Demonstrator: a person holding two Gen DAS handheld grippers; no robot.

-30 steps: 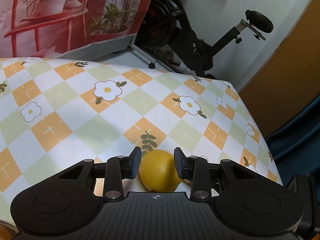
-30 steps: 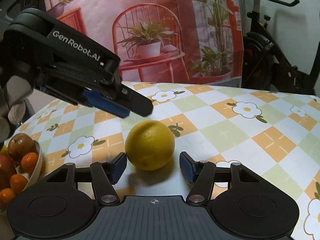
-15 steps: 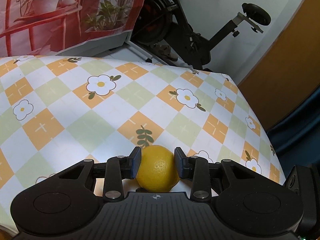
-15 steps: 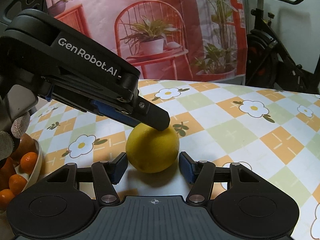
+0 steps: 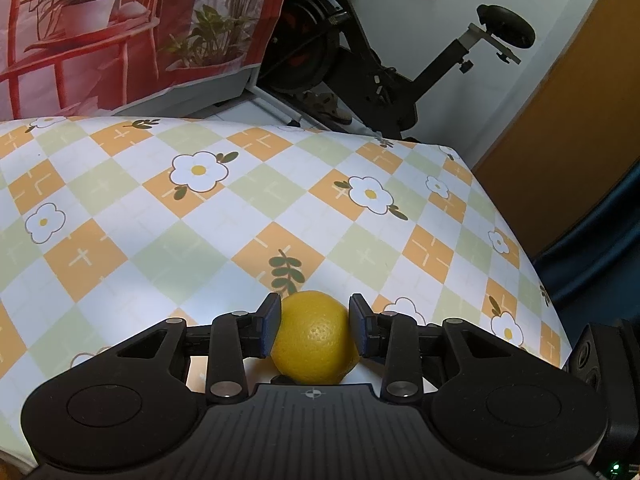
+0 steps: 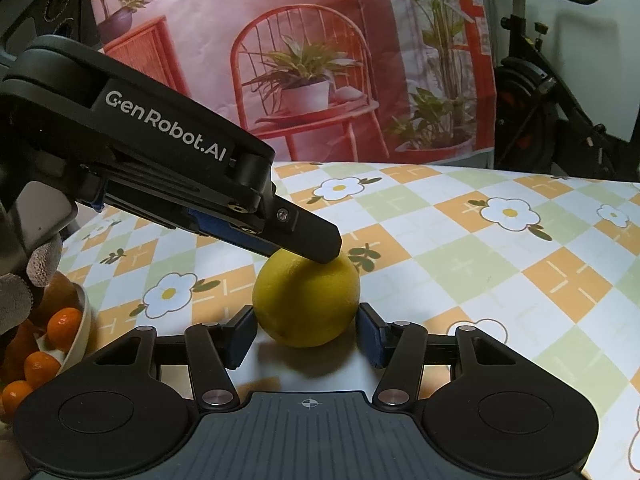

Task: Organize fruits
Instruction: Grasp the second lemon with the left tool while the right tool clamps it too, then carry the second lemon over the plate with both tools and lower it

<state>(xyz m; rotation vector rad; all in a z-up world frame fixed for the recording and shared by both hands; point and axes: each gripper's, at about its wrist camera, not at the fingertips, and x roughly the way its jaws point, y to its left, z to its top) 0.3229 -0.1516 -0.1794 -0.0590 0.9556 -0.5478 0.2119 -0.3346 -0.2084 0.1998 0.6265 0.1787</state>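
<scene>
A yellow lemon [image 6: 306, 304] sits on the flowered tablecloth [image 6: 480, 264]. My left gripper [image 5: 315, 326] has come down over it from the left, and its blue pads [image 5: 269, 325] press both sides of the lemon [image 5: 316, 340]. In the right wrist view the left gripper's finger [image 6: 304, 236] rests on top of the lemon. My right gripper [image 6: 306, 338] is open, its fingers standing apart on either side of the lemon without touching it.
A white bowl [image 6: 82, 320] with small oranges and darker fruit stands at the left table edge. The table's right edge [image 5: 532, 272] drops off towards an exercise bike [image 5: 360, 64] and a printed backdrop [image 6: 320, 60].
My left gripper has descended and moved in over the lemon, and its pads have closed from a small gap onto the fruit. My right gripper has stayed open around it.
</scene>
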